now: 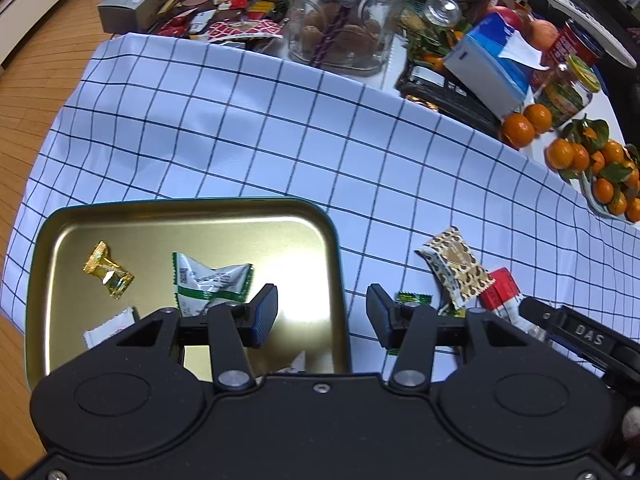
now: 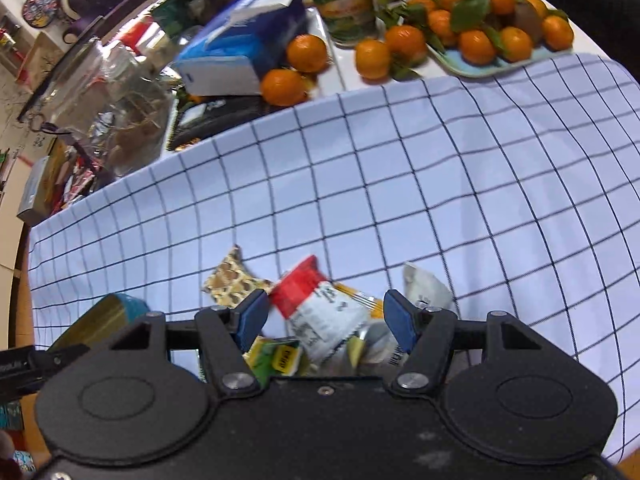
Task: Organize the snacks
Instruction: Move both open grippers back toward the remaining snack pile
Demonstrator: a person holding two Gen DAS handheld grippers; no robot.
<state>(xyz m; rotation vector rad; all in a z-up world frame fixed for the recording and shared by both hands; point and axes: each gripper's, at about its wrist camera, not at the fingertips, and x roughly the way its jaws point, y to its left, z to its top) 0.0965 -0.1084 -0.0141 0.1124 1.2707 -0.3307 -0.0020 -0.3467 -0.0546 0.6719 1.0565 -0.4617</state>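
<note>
Snacks [image 2: 320,312] are being kept in a loose pile on the checked cloth [image 2: 440,184] beside the gold tin [image 1: 192,216], directly under the right gripper [image 2: 324,318], whose spread fingers are being held empty, while the left gripper [image 1: 322,314], also open and empty, is being held over the tin's edge.

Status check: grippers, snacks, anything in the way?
Left gripper open, empty, over tray edge. Right gripper open above snack pile. Nothing in the way.
</note>
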